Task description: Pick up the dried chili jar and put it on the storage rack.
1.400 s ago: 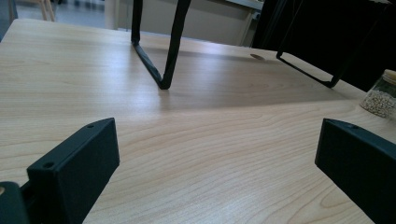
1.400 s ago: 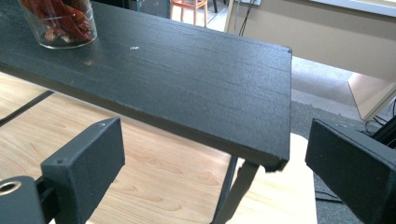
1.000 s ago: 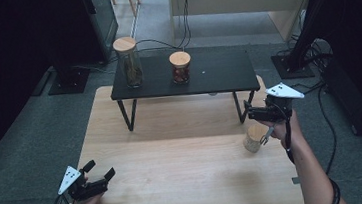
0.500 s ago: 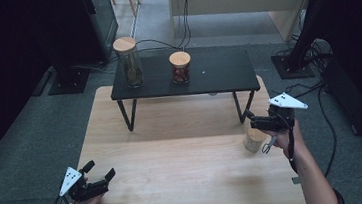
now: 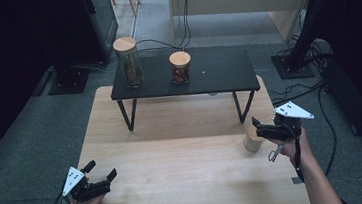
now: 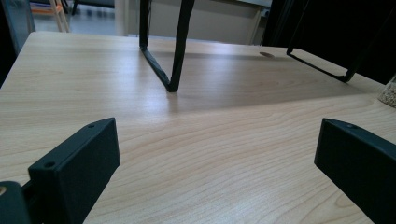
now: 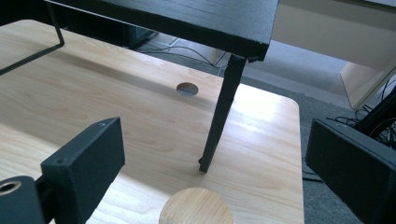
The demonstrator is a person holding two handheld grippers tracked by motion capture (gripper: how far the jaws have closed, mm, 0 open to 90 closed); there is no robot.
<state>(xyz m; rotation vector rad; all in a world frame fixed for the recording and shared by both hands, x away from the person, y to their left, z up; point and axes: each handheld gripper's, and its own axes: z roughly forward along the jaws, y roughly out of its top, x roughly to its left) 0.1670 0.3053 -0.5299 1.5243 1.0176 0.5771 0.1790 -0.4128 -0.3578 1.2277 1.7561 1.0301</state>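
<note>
Small jar (image 5: 253, 139) upright on table (image 5: 186, 177), just below and ahead of right tongs (image 5: 258, 127), apart, empty, lid between jaws. Left tongs (image 5: 106, 173) apart too, far off.

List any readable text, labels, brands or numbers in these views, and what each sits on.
None readable.
Tall jar: wooden lid, no label to be seen.
Short jar on the black shelf: no label to be seen.
Small jar in front of the right gripper: plain lid, no print.
Left gripper grey plate: blank.
Wooden table: bare wood, no markings.
</note>
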